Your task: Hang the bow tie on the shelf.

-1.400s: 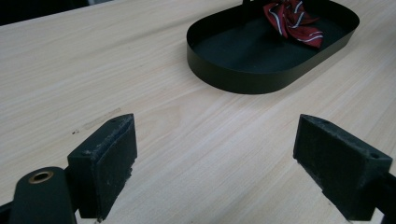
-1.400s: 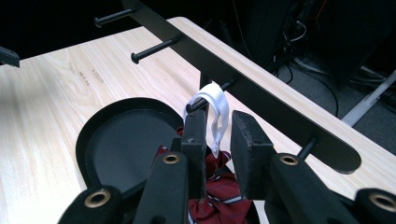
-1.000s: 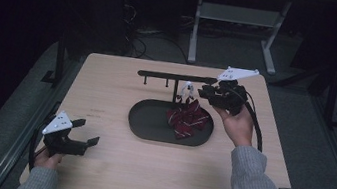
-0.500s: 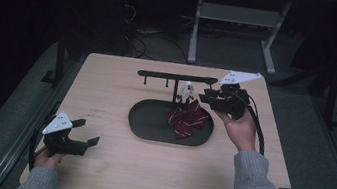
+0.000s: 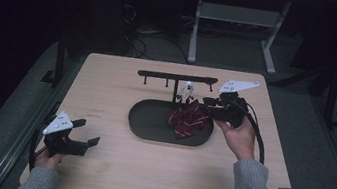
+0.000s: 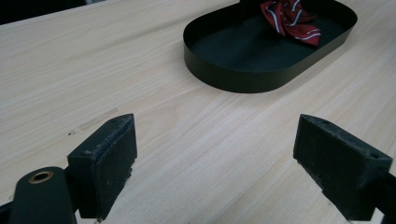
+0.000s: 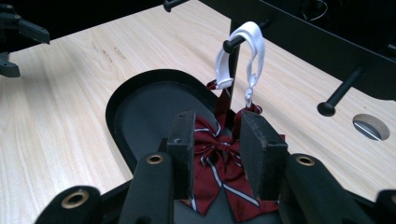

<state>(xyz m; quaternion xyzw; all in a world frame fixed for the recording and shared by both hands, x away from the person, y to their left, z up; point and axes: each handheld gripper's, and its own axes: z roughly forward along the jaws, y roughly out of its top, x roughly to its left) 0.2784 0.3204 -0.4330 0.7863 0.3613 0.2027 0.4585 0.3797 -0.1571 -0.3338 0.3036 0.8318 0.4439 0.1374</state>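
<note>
A red striped bow tie (image 5: 187, 120) (image 7: 219, 158) lies at the right end of a black oval tray (image 5: 152, 122) (image 7: 140, 107). Its white strap (image 7: 247, 42) (image 5: 188, 88) is looped over a peg of the black rack (image 5: 176, 78) (image 7: 327, 46). My right gripper (image 5: 203, 106) (image 7: 217, 123) hovers just over the bow tie. Its jaws are narrowly apart and the knot shows in the gap, unpinched. At the table's near left corner my left gripper (image 5: 89, 131) (image 6: 215, 140) is wide open and holds nothing. It faces the tray (image 6: 243, 79) and the bow tie (image 6: 292, 16).
The rack stands along the tray's far side with several pegs pointing toward me. A round hole (image 7: 371, 127) is in the tabletop to the rack's right. Bare wood (image 5: 110, 166) lies between the left gripper and the tray. The floor around is dark.
My right gripper has drawn back a little toward me and lower, down to the bow tie. The left gripper has stayed put.
</note>
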